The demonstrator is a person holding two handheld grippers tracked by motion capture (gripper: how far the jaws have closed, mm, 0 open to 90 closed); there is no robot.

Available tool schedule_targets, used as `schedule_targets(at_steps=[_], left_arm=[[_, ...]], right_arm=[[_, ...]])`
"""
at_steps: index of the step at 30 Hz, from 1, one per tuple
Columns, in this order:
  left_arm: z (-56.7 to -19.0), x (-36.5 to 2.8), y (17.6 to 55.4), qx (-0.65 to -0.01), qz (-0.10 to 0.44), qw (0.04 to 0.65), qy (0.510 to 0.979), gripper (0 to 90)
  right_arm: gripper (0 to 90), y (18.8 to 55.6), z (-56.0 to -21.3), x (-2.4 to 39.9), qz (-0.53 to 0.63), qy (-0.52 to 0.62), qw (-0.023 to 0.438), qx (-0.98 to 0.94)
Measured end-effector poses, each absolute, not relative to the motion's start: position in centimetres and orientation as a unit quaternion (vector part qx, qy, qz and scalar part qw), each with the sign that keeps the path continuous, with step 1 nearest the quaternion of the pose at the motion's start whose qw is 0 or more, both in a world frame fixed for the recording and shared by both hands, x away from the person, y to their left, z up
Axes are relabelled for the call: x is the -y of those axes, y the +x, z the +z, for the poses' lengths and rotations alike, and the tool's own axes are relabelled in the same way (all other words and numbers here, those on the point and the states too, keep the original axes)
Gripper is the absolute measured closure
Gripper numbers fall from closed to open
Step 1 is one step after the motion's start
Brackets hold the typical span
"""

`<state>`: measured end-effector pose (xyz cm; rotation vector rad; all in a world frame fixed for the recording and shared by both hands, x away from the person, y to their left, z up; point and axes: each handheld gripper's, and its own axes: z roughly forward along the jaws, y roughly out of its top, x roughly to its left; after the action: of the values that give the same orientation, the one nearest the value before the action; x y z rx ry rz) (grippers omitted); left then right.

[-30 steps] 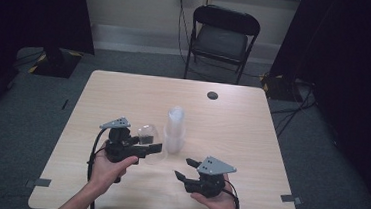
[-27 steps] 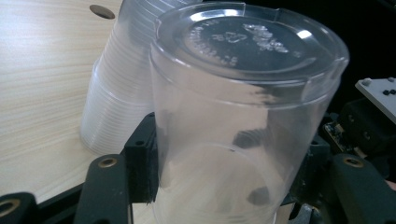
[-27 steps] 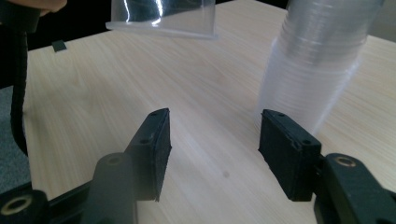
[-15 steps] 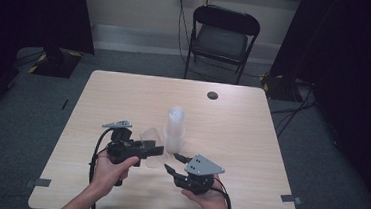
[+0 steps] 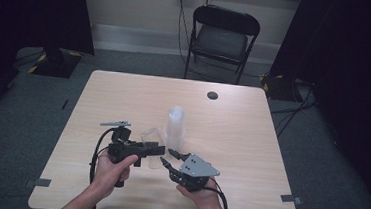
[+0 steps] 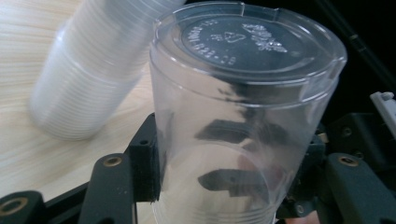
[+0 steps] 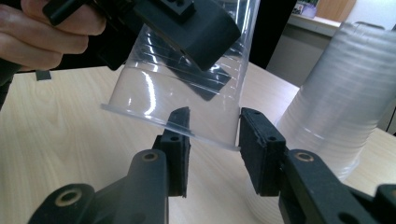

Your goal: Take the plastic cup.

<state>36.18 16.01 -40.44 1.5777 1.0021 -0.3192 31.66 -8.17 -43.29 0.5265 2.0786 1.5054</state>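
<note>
The left tongs point(image 5: 157, 150) are clamped on one clear plastic cup point(image 6: 243, 107), pads pressing its wall from both sides near the rim; the cup lies on its side in the grip, lifted off the table, its flat base with the moulded recycling mark turned toward the left gripper view's camera. The right tongs point(image 7: 212, 135) stand half open at that cup's rim and have just been closing; one pad sits inside the mouth and the other outside, with the rim's edge between them, and whether either pad touches the plastic I cannot tell. In the high view the right tongs point(image 5: 168, 156) point at the cup point(image 5: 152, 137) from the right, just in front of the person's two hands.

Just beside the held cup stands one stack of clear cups point(image 5: 174, 126), nested mouth-down on the table point(image 5: 251, 140); how many cups it holds I cannot count. One small dark round disc point(image 5: 212, 95) lies near the far edge. Beyond the table stands one black folding chair point(image 5: 222, 34).
</note>
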Motion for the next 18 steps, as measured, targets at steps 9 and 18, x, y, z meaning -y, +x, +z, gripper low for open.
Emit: schedule_targets(at_steps=[9,18], left_arm=[[-40.2,-15.3,35.8,-0.425,-0.153,0.588,0.671,43.6],[-39.7,-14.5,35.3,-0.42,-0.149,0.592,0.672,43.3]], right_arm=[[66.7,31.7,-43.2,8.7,0.573,0.199,0.275,-0.746],[67.4,31.6,-43.1,8.4,0.579,0.192,0.286,-0.739]])
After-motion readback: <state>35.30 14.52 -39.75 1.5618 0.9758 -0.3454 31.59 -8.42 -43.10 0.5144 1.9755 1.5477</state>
